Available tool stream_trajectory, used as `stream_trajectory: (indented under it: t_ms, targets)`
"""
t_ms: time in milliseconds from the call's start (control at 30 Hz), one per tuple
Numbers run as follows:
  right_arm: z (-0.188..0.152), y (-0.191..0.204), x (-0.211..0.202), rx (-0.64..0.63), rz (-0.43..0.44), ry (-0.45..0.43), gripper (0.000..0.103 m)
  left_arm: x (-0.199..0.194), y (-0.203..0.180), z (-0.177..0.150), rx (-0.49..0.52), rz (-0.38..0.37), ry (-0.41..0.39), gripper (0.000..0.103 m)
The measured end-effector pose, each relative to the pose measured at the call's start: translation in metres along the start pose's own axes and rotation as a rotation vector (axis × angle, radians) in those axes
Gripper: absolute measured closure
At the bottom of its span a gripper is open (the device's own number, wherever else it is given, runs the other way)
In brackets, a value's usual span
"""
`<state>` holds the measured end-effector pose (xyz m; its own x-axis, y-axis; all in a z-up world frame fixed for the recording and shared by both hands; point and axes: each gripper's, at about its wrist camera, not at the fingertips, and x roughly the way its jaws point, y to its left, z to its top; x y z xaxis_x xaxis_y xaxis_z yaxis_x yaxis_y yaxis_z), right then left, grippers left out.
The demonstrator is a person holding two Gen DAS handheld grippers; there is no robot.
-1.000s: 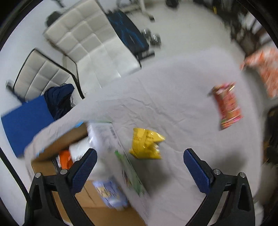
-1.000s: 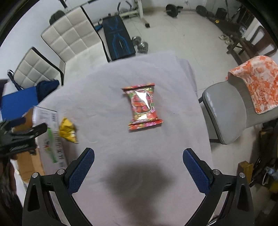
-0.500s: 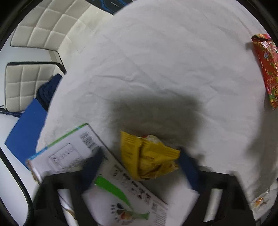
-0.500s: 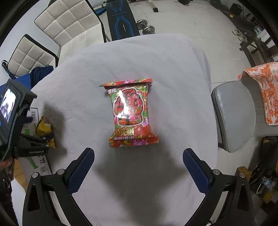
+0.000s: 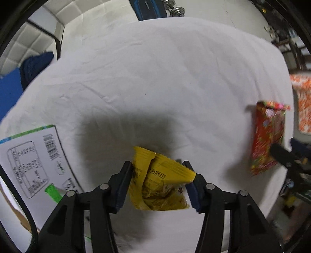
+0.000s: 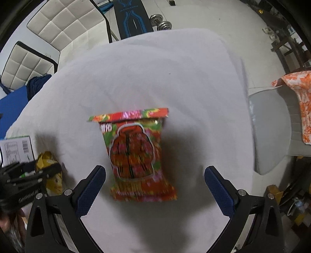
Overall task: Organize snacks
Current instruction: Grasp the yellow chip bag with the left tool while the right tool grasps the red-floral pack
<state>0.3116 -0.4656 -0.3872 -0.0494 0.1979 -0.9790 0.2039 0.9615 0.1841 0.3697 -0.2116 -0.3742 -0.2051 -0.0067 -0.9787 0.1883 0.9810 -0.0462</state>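
Observation:
A crumpled yellow snack bag (image 5: pixel 158 183) sits between the blue pads of my left gripper (image 5: pixel 158 186), which is shut on it just above the white tablecloth (image 5: pixel 155 77). The same yellow snack bag (image 6: pixel 49 175) shows at the left of the right wrist view, held by the left gripper (image 6: pixel 37 175). A red and green snack bag (image 6: pixel 136 155) lies flat on the cloth. My right gripper (image 6: pixel 154 186) hovers open over its near end, fingers wide on either side. The red and green snack bag (image 5: pixel 267 136) also appears at the right of the left wrist view.
A cardboard box with a white printed flap (image 5: pixel 33 161) stands at the table's left edge. White padded chairs (image 6: pixel 64 21) and a blue bench (image 6: pixel 132 17) are beyond the table. A grey chair (image 6: pixel 272 132) with an orange cloth (image 6: pixel 299 93) stands at the right.
My left gripper came down on the yellow bag and closed on it. My right gripper moved nearer the red and green bag, which now lies between its open fingers.

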Motion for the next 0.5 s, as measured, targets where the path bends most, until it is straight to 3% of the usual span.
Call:
stream_trajectory:
  t_ms: [67,133,267,400,500]
  targets:
    - [0.005,0.002,0.011,0.005,0.018,0.021,0.002,-0.001,0.01,0.002,-0.05,-0.07,-0.001,0.043]
    - [0.005,0.002,0.025,0.001,0.011,0.061,0.022,-0.005,0.021,0.004,-0.099,-0.111,-0.005,0.042]
    - [-0.003,0.003,0.023,-0.041,-0.024,0.049,0.043,-0.017,0.033,-0.005,-0.148,-0.171,-0.038,0.035]
    - [-0.015,0.0,0.022,-0.059,-0.034,0.061,0.045,-0.029,0.036,-0.014,-0.13,-0.163,-0.089,0.028]
    - [-0.019,0.0,0.028,-0.056,-0.025,0.083,0.045,-0.021,0.033,-0.008,-0.115,-0.158,-0.067,0.028]
